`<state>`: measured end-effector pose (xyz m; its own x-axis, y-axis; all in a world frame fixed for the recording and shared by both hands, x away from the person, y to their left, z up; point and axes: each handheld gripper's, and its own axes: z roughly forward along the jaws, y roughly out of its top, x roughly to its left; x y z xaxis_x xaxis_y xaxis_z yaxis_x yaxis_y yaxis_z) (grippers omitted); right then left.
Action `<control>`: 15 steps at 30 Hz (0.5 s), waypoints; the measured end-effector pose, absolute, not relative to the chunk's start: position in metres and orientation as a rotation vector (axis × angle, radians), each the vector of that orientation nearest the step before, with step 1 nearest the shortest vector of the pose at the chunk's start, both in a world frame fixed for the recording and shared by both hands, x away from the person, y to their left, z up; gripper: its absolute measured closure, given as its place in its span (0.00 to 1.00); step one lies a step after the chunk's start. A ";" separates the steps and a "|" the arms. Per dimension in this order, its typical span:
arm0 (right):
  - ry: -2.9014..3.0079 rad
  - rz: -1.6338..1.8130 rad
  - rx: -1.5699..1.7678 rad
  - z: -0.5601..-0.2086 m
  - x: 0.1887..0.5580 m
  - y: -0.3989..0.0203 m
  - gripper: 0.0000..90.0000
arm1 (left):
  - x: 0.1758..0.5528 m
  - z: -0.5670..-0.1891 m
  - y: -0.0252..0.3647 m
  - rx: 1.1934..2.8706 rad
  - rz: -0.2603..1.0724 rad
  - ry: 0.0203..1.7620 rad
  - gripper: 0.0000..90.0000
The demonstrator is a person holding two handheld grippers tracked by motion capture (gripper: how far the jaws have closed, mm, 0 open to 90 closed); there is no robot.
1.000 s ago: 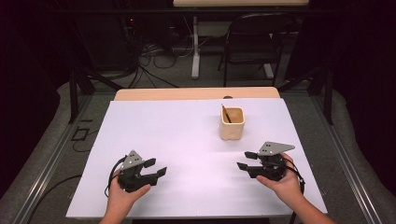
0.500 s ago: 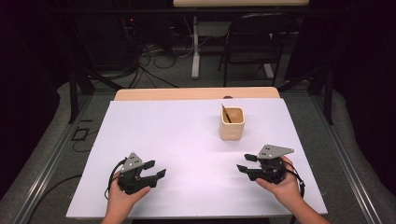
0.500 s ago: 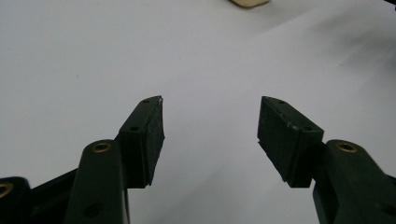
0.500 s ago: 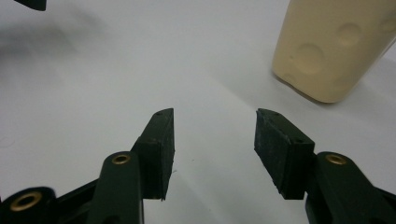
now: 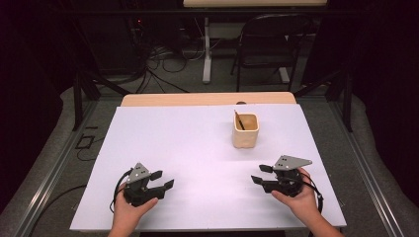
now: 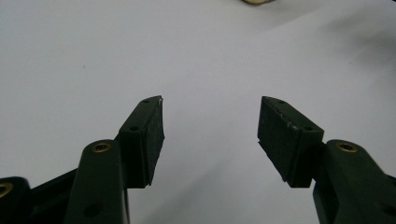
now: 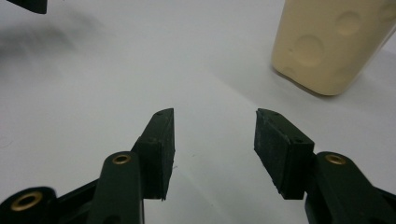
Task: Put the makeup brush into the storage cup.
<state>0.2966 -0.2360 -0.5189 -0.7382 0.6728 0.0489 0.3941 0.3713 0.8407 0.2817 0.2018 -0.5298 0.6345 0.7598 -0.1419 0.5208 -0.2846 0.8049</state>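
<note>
Nothing is yet being gripped: the left gripper and right gripper are being held wide-jawed and empty, well apart from the untouched cream cup and its stick.

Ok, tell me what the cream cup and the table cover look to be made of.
Cream cup: likely glazed ceramic or moulded plastic; smooth, slightly glossy wall with round dimples pressed in. Table cover: seemingly matte white paper or thin sheet; flat, without shine, with a tan wooden edge showing behind it.

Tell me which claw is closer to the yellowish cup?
The right claw. The cup stands just beyond it on the table's right half, while the left claw sits far across the white sheet.
</note>
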 end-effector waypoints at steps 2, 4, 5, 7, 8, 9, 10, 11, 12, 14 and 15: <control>2.332 1.305 0.938 -0.519 0.296 -0.236 0.53 | 0.282 -0.530 0.202 1.966 0.345 1.005 0.46; 2.334 1.300 0.938 -0.520 0.296 -0.236 0.53 | 0.281 -0.530 0.202 1.967 0.348 1.006 0.46; 2.331 1.302 0.935 -0.521 0.295 -0.236 0.53 | 0.281 -0.530 0.202 1.966 0.350 1.006 0.46; 2.339 1.294 0.940 -0.522 0.295 -0.236 0.53 | 0.281 -0.530 0.202 1.962 0.348 1.006 0.46; 2.330 1.299 0.939 -0.523 0.295 -0.236 0.53 | 0.281 -0.530 0.202 1.963 0.350 1.008 0.46; 2.328 1.297 0.939 -0.523 0.294 -0.236 0.53 | 0.281 -0.530 0.202 1.961 0.350 1.009 0.46; 2.329 1.297 0.939 -0.523 0.294 -0.236 0.53 | 0.281 -0.530 0.202 1.961 0.346 1.007 0.46; 2.327 1.297 0.938 -0.523 0.293 -0.236 0.53 | 0.281 -0.531 0.202 1.958 0.345 1.008 0.46; 2.326 1.292 0.934 -0.524 0.293 -0.236 0.53 | 0.281 -0.531 0.202 1.959 0.349 1.008 0.46; 2.323 1.296 0.935 -0.525 0.293 -0.236 0.53 | 0.281 -0.532 0.203 1.960 0.352 1.008 0.46; 2.325 1.294 0.938 -0.524 0.293 -0.237 0.53 | 0.281 -0.532 0.203 1.957 0.352 1.011 0.46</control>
<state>0.2930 -0.2368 -0.5245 -0.7338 0.6783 0.0377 0.3897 0.3749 0.8411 0.2805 0.2026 -0.5320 0.6283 0.7662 -0.1350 0.5170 -0.2815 0.8083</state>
